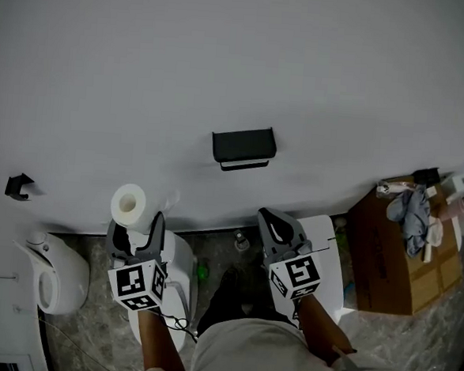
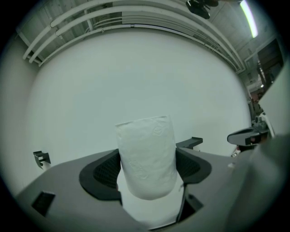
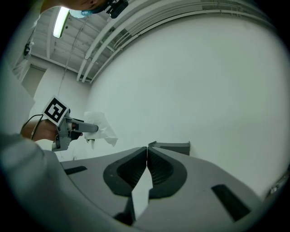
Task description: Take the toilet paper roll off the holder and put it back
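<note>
Room: plain matte white wall (image 1: pixel 225 61) carrying the holder (image 1: pixel 243 147) and a small black bracket (image 1: pixel 18 185) far left. The floor (image 1: pixel 379 342) is grey mottled stone-look tile. Overhead in the gripper views there are exposed white pipes (image 2: pixel 113 18) and a tube light (image 3: pixel 60 21).

Holder: black, boxy, flat-faced, with a pale strip along its lower edge.

My left gripper (image 1: pixel 136 228): fingers (image 2: pixel 106 170) clamped on the toilet paper roll (image 2: pixel 147 156), one each side, roll upright. The roll is a soft white cylinder with an embossed surface, and its hollow core shows from above. In the head view it's left of and below the holder, well apart from it. The right gripper view shows a loose flap of paper hanging off it.

My right gripper (image 1: pixel 280 228): fingers pressed together tip to tip, nothing between. The pads are dark with a gridded texture; the body is smooth grey plastic.

On the floor: a white rounded plastic unit (image 1: pixel 51 275) at left, a brown cardboard box (image 1: pixel 397 256) at right with a crumpled blue-grey cloth (image 1: pixel 412 213) on top, and a flat white panel (image 1: pixel 328 263) under the right gripper.
</note>
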### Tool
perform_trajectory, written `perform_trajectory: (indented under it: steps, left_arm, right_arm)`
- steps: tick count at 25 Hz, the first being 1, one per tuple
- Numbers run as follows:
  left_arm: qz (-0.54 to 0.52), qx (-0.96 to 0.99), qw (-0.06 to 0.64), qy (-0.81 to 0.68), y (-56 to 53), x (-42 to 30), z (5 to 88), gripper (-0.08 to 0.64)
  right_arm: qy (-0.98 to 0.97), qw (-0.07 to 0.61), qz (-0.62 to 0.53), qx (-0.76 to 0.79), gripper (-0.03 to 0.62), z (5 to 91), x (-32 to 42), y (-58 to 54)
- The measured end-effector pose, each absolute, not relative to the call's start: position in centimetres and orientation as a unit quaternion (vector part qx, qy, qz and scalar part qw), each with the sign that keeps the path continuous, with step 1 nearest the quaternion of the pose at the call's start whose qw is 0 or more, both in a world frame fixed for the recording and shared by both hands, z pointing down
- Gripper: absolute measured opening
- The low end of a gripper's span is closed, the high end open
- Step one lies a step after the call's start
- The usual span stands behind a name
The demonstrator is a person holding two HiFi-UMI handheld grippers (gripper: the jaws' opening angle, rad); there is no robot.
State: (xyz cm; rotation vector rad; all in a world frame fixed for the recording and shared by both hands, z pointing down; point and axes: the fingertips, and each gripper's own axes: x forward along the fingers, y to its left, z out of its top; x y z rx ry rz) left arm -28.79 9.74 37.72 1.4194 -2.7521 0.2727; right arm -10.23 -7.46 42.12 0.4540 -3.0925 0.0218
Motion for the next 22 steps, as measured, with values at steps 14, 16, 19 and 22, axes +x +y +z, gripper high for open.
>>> perform_trajectory:
  steps: [14, 16, 19, 22]
  left_arm:
    - [0.095, 0.539, -0.008, -0.837, 0.4, -31.2, 34.9, 0.382]
    - [0.093, 0.553, -0.013, -0.828, -1.2, -31.3, 34.5, 0.382]
    - [0.088, 0.575, -0.020, -0.813, -3.7, -31.2, 34.0, 0.382]
    - [0.085, 0.596, -0.020, -0.798, -6.1, -30.9, 34.1, 0.382]
  right_arm:
    - [-0.976, 0.000, 0.016, 0.219, 0.005, 41.8, -11.5, -12.2]
    - [-0.972, 0.000, 0.016, 0.234, 0.005, 42.0, -11.2, -13.1]
    - [-0.965, 0.002, 0.017, 0.261, 0.005, 42.3, -10.4, -14.7]
    - [-0.957, 0.005, 0.019, 0.289, 0.005, 42.6, -9.5, -15.9]
